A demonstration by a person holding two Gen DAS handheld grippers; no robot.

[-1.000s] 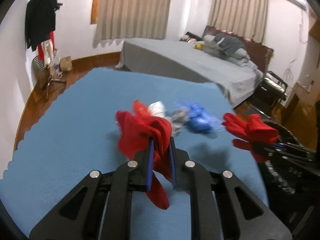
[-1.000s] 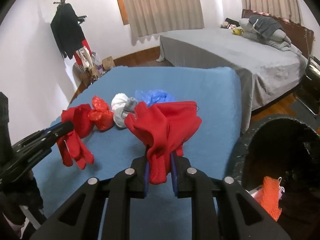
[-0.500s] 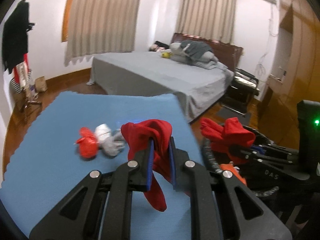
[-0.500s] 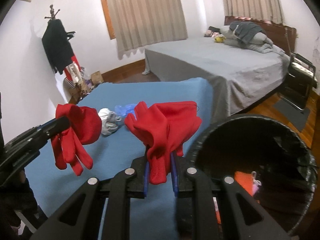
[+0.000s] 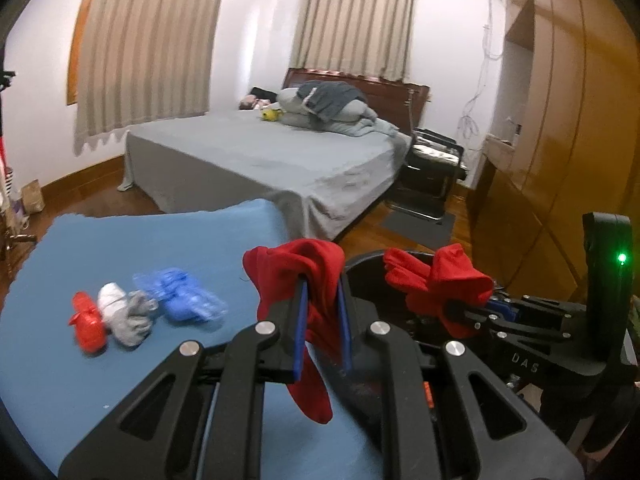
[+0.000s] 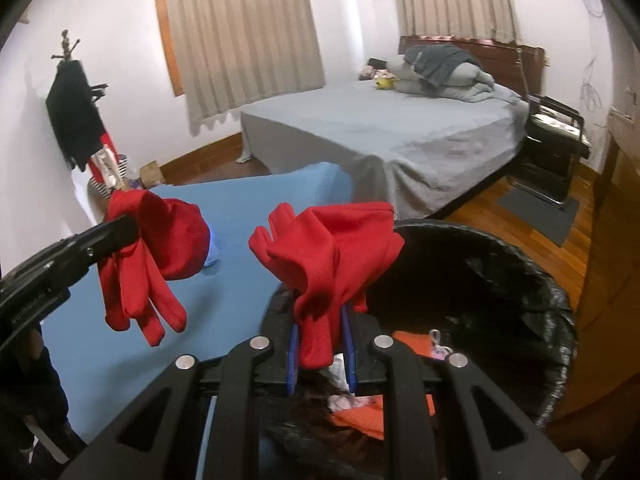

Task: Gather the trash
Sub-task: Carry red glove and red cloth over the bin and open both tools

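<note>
My left gripper is shut on a red glove and holds it over the right edge of the blue table, next to the black trash bin. My right gripper is shut on a second red glove above the bin's open mouth. Each gripper and its glove show in the other view, the right glove and the left glove. On the table lie a red crumpled piece, a white and grey wad and a blue plastic piece.
The bin has a black liner and holds orange and white scraps. A grey bed stands behind the table. A black chair and a wooden wardrobe are at the right. A coat rack stands at the left wall.
Both grippers have swung right with their gloves, from over the table to the bin. The right glove is now over the bin's mouth.
</note>
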